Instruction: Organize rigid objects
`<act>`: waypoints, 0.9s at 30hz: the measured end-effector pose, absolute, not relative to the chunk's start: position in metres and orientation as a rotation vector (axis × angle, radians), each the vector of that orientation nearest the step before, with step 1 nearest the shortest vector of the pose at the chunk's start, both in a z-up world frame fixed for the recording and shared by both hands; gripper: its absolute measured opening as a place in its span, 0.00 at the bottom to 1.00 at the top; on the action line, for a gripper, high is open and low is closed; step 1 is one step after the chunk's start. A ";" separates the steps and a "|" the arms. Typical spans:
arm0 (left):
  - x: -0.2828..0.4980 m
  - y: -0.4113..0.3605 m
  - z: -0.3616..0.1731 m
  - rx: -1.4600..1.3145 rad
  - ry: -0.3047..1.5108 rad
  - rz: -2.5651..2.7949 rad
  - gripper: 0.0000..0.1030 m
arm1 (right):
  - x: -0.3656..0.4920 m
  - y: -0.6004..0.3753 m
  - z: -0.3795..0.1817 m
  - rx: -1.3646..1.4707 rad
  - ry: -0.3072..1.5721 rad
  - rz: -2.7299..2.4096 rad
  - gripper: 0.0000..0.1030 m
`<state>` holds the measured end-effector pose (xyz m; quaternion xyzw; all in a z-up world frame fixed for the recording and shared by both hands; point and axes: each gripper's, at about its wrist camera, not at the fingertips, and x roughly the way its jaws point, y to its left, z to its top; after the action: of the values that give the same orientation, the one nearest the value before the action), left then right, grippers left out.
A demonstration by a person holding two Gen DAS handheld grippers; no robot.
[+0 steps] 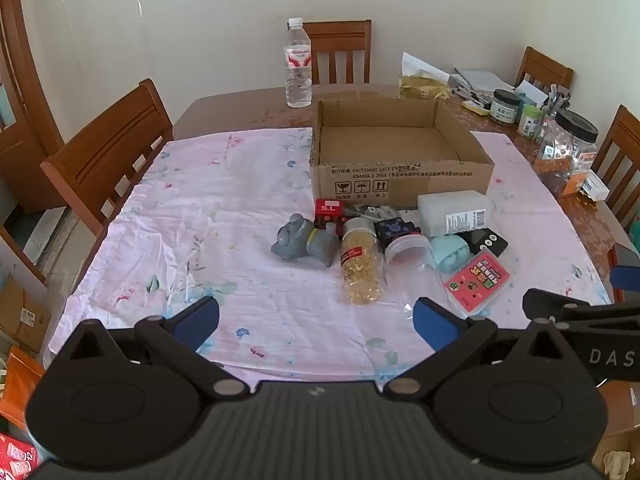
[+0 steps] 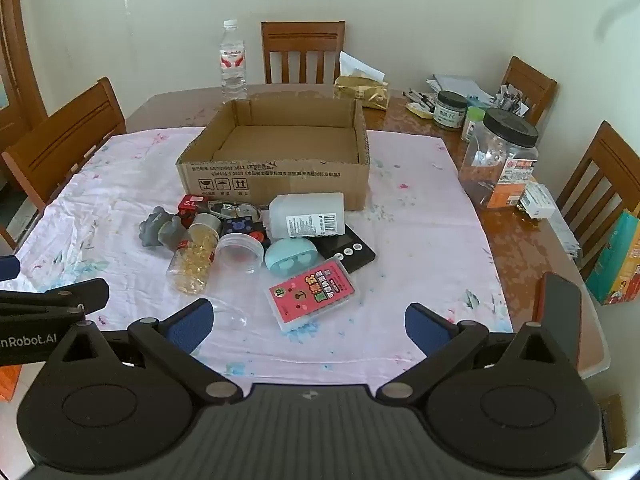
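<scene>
Both grippers hover spread over a cluttered desk

The left gripper [image 1: 316, 316] and right gripper [image 2: 308, 320] hang with fingers wide apart, holding nothing. A heap of small things lies on the pink cloth [image 1: 192, 208] just before the open cardboard box [image 2: 276, 152]: grey toy [image 1: 304, 240], capsule bottle [image 1: 360, 264], white bottle [image 2: 308, 216], pink card case [image 2: 312, 296].

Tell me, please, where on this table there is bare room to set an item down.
The cardboard box is empty inside. The pink cloth lies bare left of the grey toy, and again between the box and the black-lidded jar. It is crowded just in front of the box: capsule bottle, white bottle and red card case touch or overlap.
</scene>
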<state>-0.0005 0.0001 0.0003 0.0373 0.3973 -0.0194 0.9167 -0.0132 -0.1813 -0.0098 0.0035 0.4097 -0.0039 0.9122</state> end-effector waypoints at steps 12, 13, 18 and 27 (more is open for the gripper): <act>0.000 -0.001 0.002 0.079 0.828 -0.041 0.99 | -0.013 -0.180 -0.008 0.007 0.842 -0.001 1.00; 0.001 -0.001 0.002 0.077 0.830 -0.040 0.99 | -0.013 -0.181 -0.009 0.010 0.840 -0.002 1.00; 0.002 -0.002 0.001 0.079 0.828 -0.040 0.99 | -0.013 -0.184 -0.009 0.011 0.839 -0.001 1.00; 0.002 -0.004 0.005 0.082 0.825 -0.037 0.99 | -0.012 -0.184 -0.006 0.007 0.833 0.000 1.00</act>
<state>0.0021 -0.0036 0.0049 0.0397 0.4009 -0.0177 0.9151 -0.0116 -0.1837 -0.0064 0.0034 0.4048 -0.0002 0.9144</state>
